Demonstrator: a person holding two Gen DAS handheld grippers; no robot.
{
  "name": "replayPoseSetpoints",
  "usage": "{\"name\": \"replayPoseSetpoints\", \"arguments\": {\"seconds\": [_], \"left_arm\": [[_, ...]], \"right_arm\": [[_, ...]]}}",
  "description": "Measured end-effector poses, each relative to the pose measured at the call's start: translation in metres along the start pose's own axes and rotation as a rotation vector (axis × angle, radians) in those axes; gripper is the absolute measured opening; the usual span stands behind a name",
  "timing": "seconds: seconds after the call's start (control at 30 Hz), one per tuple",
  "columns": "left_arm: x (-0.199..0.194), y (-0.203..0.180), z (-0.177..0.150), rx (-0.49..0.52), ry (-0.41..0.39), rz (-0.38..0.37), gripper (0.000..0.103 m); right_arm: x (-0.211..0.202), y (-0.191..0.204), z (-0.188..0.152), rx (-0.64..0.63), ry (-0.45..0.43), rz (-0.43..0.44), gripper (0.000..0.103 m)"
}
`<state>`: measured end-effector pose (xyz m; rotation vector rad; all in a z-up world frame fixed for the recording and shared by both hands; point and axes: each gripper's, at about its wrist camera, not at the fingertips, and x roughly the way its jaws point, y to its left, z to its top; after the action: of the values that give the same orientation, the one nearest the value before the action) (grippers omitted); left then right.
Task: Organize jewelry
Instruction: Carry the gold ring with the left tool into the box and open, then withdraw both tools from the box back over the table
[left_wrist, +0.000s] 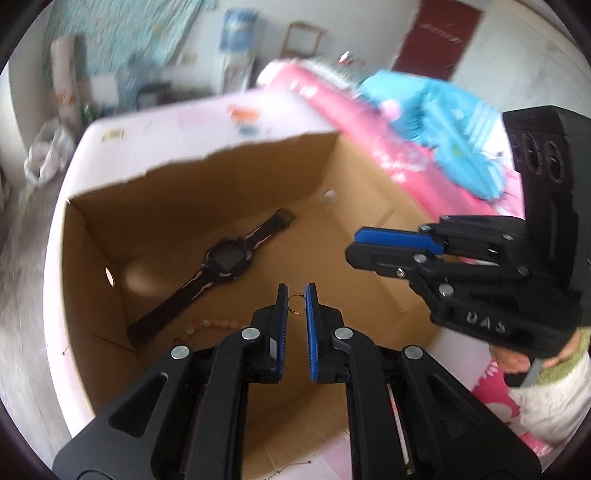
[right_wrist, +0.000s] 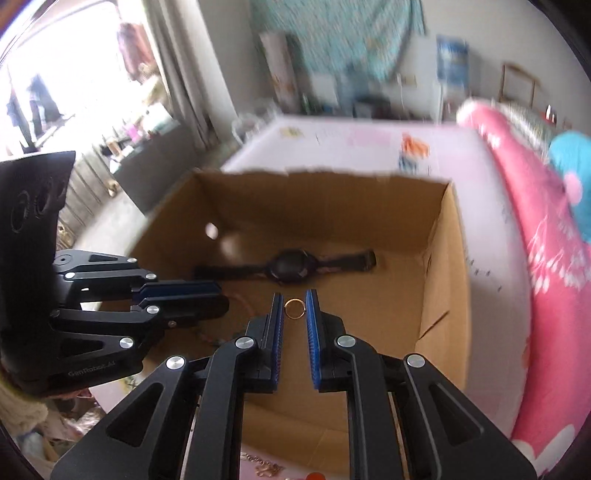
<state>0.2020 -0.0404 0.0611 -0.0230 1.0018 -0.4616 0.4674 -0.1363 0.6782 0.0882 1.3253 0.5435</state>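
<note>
Rings (left_wrist: 296, 305) (right_wrist: 294, 308): you've one pinched in each gripper, left (left_wrist: 296, 295) and right (right_wrist: 294, 295), jaws nearly closed, both hovering over the box (left_wrist: 192, 206); watch (left_wrist: 229, 260) lies ahead inside.

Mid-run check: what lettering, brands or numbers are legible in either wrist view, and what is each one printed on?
"DAS" – raised letters on the black body of the right tool, seen from the left wrist view.
"GenRobot.AI" – small print on the body of the left tool, seen from the right wrist view.
Watch face: dark, nothing readable.
Stickers on the pink table: too blurred to read.
</note>
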Motion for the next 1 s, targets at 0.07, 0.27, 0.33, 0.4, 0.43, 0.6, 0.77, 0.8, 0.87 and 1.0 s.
{"name": "replayPoseSetpoints", "arguments": {"seconds": [0.07, 0.27, 0.33, 0.4, 0.43, 0.6, 0.77, 0.8, 0.87, 1.0], "left_arm": [[0.014, 0.010, 0.006, -0.052, 0.042, 0.006, 0.009], [0.027, 0.015, 0.001, -0.100, 0.086, 0.051, 0.009], [0.029, 0.017, 0.001, -0.115, 0.091, 0.056, 0.009], [0.030, 0.020, 0.004, -0.130, 0.089, 0.057, 0.014], [0.031, 0.020, 0.005, -0.131, 0.086, 0.064, 0.020], [0.030, 0.019, 0.008, -0.121, 0.074, 0.082, 0.026], [0.017, 0.016, 0.009, -0.118, 0.018, 0.066, 0.026], [0.011, 0.013, 0.008, -0.106, -0.004, 0.070, 0.026], [-0.002, 0.008, 0.004, -0.080, -0.043, 0.079, 0.026], [-0.034, -0.003, -0.011, -0.051, -0.125, 0.072, 0.026]], "right_arm": [[0.019, -0.003, 0.005, 0.001, 0.061, -0.025, 0.013], [0.030, -0.005, -0.001, -0.006, 0.086, -0.055, 0.013], [0.031, -0.007, 0.001, -0.001, 0.084, -0.050, 0.013], [0.031, -0.008, 0.002, 0.004, 0.084, -0.050, 0.014], [0.031, -0.008, 0.003, 0.004, 0.081, -0.053, 0.017], [0.026, -0.010, 0.002, 0.003, 0.056, -0.070, 0.025], [0.014, -0.014, 0.000, 0.020, 0.017, -0.070, 0.029], [0.008, -0.014, -0.001, 0.026, 0.002, -0.064, 0.030], [0.000, -0.015, -0.003, 0.034, -0.022, -0.051, 0.030], [-0.027, -0.010, -0.010, 0.041, -0.100, -0.008, 0.030]]}}
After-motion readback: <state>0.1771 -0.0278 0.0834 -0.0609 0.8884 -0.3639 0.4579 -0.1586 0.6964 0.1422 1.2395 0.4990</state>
